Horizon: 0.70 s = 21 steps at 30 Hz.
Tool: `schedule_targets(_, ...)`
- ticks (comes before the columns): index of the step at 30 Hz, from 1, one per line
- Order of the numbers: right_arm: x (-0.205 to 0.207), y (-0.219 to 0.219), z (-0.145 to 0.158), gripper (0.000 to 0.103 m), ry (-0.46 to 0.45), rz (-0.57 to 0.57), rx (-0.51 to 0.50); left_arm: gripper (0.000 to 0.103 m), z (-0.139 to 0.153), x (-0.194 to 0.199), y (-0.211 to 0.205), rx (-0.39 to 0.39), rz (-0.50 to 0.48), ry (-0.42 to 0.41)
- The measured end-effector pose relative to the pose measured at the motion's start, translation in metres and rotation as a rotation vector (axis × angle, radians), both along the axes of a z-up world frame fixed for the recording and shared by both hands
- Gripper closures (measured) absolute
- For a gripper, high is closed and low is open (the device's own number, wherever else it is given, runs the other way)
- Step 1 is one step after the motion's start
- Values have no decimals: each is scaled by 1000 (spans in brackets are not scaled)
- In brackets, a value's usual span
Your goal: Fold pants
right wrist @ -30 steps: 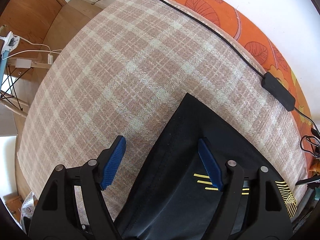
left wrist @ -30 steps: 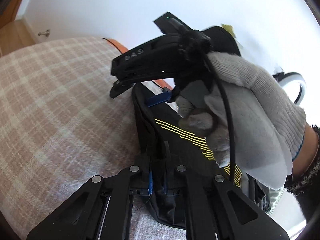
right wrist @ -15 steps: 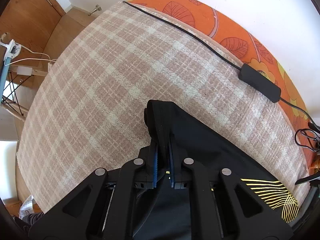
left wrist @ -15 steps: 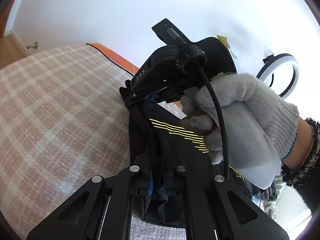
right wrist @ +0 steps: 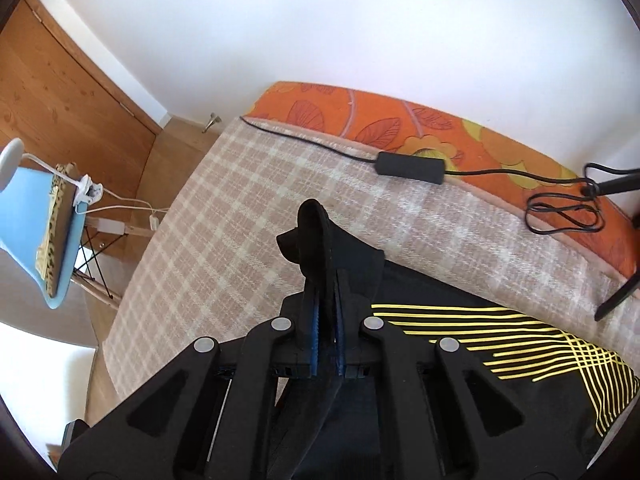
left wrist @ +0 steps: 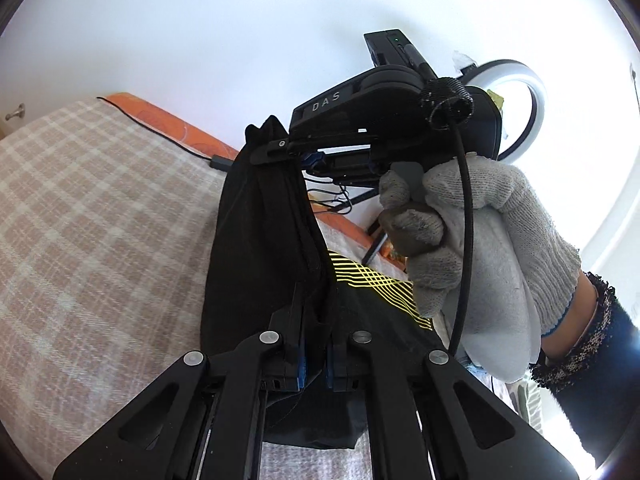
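Now both grippers clamped on pants (left wrist: 260,248), lifted higher.

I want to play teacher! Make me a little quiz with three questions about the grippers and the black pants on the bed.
1. True or false: the left gripper is shut on the black pants.
2. What colour are the thin lines printed on the pants? A) red B) yellow C) white
3. Fill in: the right gripper is ____ on the pants' fabric, above the checked blanket.

Key
1. True
2. B
3. shut
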State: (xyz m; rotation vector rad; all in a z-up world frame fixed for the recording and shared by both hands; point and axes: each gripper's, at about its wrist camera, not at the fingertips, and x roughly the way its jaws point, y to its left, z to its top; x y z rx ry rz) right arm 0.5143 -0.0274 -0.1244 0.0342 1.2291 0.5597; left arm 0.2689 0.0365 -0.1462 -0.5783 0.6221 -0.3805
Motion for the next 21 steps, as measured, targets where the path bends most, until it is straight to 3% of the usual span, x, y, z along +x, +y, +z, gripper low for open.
schedule_targets(6,-7,-73,16,96,-19,-83,39,98,13,3,-41,18,-77,-22)
schedule_targets(21,-31,-210,18,96,-29,-201,57,98,5,13,-151,-8,-256,5)
